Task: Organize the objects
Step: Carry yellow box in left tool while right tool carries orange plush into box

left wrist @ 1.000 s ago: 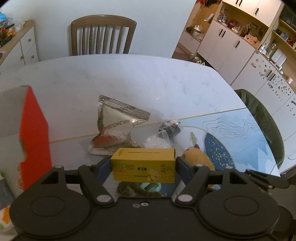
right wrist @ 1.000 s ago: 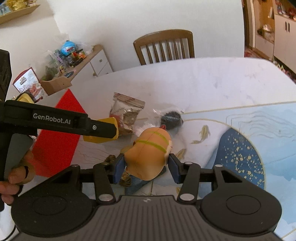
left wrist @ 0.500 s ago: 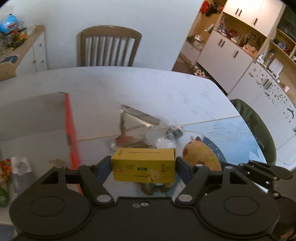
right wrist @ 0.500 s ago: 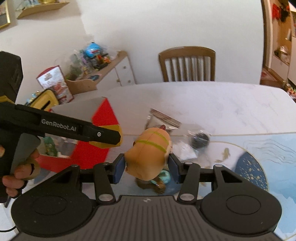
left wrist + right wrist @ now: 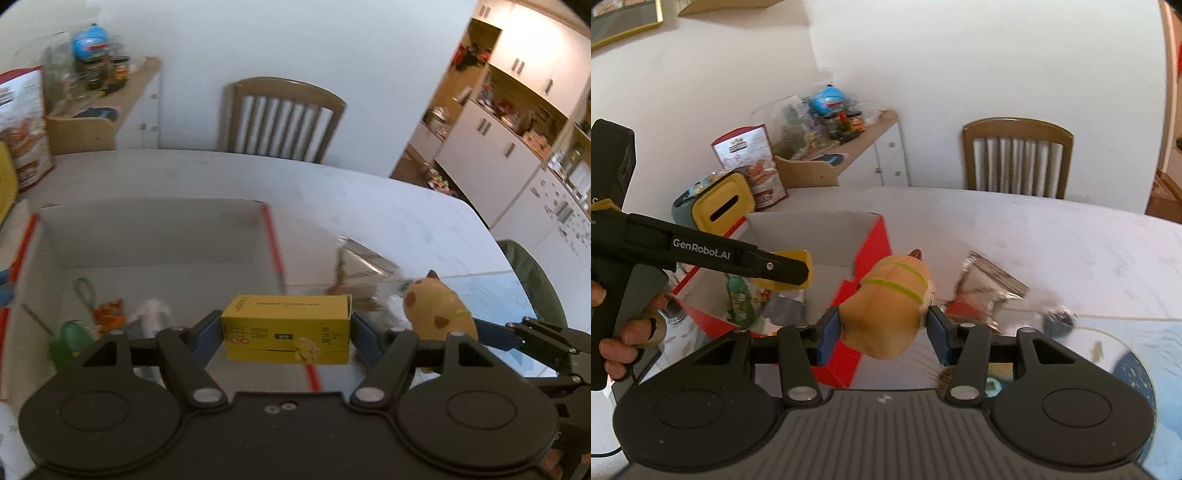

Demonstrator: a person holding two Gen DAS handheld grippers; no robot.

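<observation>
My left gripper (image 5: 286, 332) is shut on a small yellow carton (image 5: 286, 328), held in the air over the right wall of an open red-and-white box (image 5: 155, 240). Several small items lie in the box, among them a green one (image 5: 70, 338) and an orange one (image 5: 109, 312). My right gripper (image 5: 884, 328) is shut on a tan plush toy (image 5: 886, 306) with green stripes, raised just right of the box (image 5: 849, 236). In the left wrist view the same plush toy (image 5: 437, 312) shows at the right. A person's hand (image 5: 626, 332) holds the left gripper's handle.
A foil snack bag (image 5: 982, 291) and a small dark wrapped object (image 5: 1058, 319) lie on the white table (image 5: 1052, 236) right of the box. A blue patterned mat (image 5: 1134, 354) covers the near right. A wooden chair (image 5: 280, 118) stands at the far side, a cluttered sideboard (image 5: 846, 158) at the left.
Both grippers have risen and swung left with their loads. The box, earlier seen from its side at the left, now lies open under the left gripper.
</observation>
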